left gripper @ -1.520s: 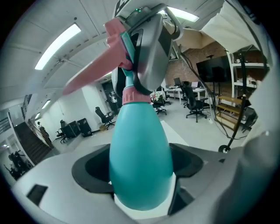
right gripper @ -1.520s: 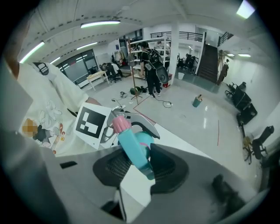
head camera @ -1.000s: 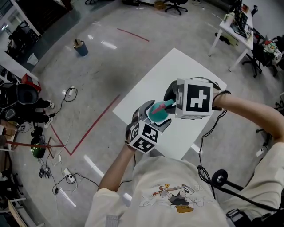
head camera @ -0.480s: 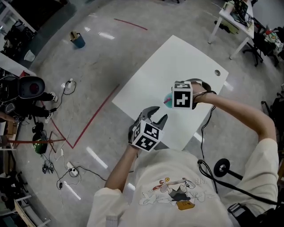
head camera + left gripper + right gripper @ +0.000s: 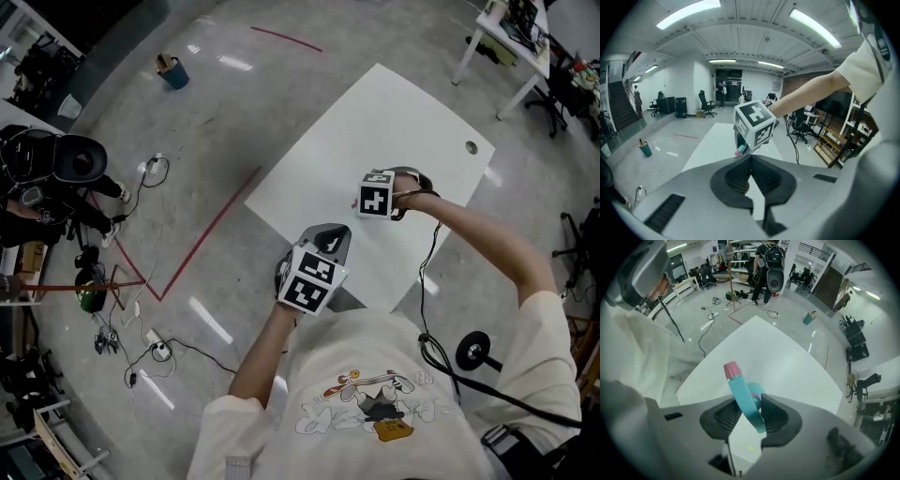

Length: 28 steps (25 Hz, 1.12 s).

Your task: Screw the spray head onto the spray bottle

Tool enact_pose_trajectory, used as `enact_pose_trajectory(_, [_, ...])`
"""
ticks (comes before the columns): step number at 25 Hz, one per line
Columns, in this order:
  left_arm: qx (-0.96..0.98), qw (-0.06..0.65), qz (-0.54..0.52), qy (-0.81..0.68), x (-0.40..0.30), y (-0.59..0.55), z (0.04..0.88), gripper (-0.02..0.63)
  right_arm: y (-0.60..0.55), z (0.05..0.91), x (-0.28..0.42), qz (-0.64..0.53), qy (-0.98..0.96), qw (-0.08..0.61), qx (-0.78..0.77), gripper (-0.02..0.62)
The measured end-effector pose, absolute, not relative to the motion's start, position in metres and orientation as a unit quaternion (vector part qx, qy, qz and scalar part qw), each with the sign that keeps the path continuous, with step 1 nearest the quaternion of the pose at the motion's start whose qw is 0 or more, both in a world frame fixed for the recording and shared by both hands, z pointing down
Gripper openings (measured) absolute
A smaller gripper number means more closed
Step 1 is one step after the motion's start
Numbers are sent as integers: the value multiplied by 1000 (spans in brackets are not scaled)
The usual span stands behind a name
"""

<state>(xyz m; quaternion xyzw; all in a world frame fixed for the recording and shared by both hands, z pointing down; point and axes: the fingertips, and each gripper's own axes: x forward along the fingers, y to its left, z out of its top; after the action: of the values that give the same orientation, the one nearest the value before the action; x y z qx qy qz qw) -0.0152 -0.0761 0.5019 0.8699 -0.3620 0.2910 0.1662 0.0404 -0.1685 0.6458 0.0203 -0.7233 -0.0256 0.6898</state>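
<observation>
A second ago my two grippers were pressed together over the table, both on the teal piece. Now they stand apart. The left gripper (image 5: 751, 159) has let go, pulled back toward the near edge of the table (image 5: 375, 112), and snapped fully closed. Its own view shows the pads meeting with nothing between them.

The right gripper (image 5: 750, 408) has carried the work out over the middle of the table. Its jaws sit at a middling width, clamped on the spray head (image 5: 743, 397). The teal trigger runs down through the gap and the pink nozzle (image 5: 732, 370) sticks up past the jaw tips. From the left gripper view I catch only a bit of pink and teal under the right gripper's marker cube. In the head view that cube covers the piece entirely.

I cannot make out the bottle itself. A rounded teal shape sits just behind the trigger, but whether that is the collar or the bottle's shoulder I cannot tell.

My reading is that the left releasing while the right keeps its hold means the turning has stopped for now. Either the head is seated and the assembly is ready to be set down, or I need a fresh grip for another turn. I would want to see the joint before calling it done.
</observation>
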Motion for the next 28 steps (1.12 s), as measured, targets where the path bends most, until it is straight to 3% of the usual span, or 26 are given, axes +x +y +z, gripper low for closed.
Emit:
enact_pose_trajectory(14, [871,170,296,-352,-14,-77,510,8,-160,669,34,-10,-728,685,18,127])
enact_pose_trajectory(21, [872,160,305,-347,-6,-86,510,8,-165,652,37,15,-740,672,19,158])
enact_pose_trajectory(28, [872,168,245,-390,-13,-96,486,8,-155,584,56,27,-795,603,50,184])
